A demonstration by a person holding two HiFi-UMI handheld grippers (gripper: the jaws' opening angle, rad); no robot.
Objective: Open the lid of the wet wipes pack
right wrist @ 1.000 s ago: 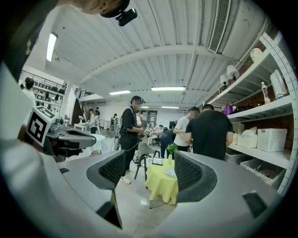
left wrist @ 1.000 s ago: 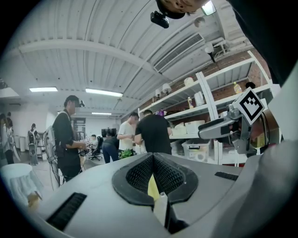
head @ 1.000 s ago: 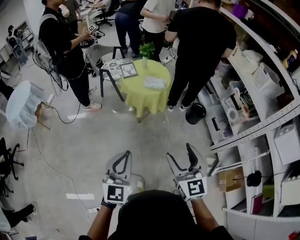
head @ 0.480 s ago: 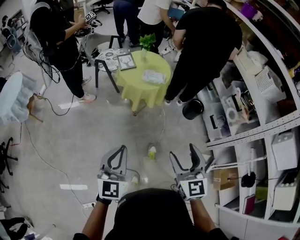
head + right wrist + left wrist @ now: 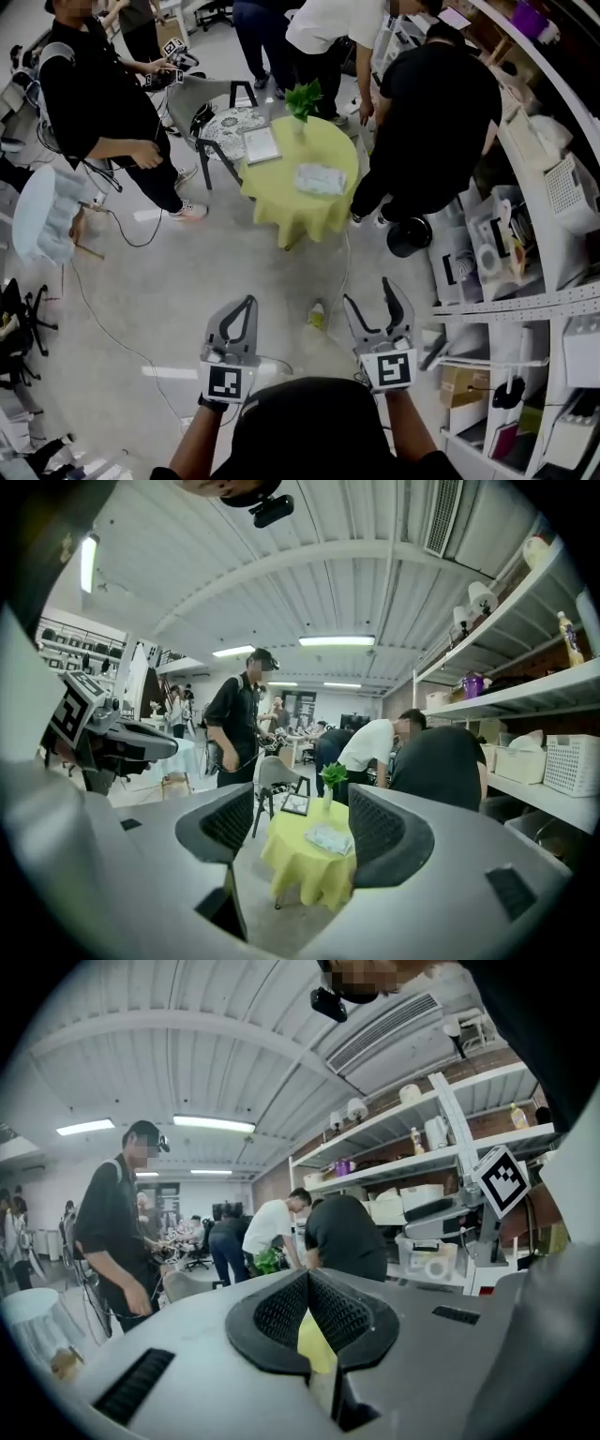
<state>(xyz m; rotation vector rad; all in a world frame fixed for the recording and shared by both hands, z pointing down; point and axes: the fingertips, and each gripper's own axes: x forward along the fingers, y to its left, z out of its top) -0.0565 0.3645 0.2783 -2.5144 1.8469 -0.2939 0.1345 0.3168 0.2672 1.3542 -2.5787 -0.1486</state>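
The wet wipes pack (image 5: 321, 179) lies flat on a round table with a yellow cloth (image 5: 281, 199), far ahead of both grippers. In the right gripper view the pack (image 5: 330, 838) shows between the jaws on the yellow table (image 5: 298, 878), still at a distance. My left gripper (image 5: 246, 305) is shut, its tips touching and nothing held; in its own view the left gripper (image 5: 307, 1283) shows only a sliver of yellow through the jaws. My right gripper (image 5: 370, 298) stands open and empty, as the right gripper (image 5: 305, 827) also appears in its own view.
A potted plant (image 5: 302, 98) and a framed picture (image 5: 261, 143) share the table. A grey chair (image 5: 201, 97) and patterned side table (image 5: 228, 122) stand behind it. People crowd its far and right sides. A bottle (image 5: 317, 315), cables and a black bin (image 5: 410, 236) are on the floor; shelves (image 5: 544, 244) line the right.
The view has drifted, and the yellow table now sits lower and nearer. A bottle on the floor has come close between the grippers. Both grippers keep their states.
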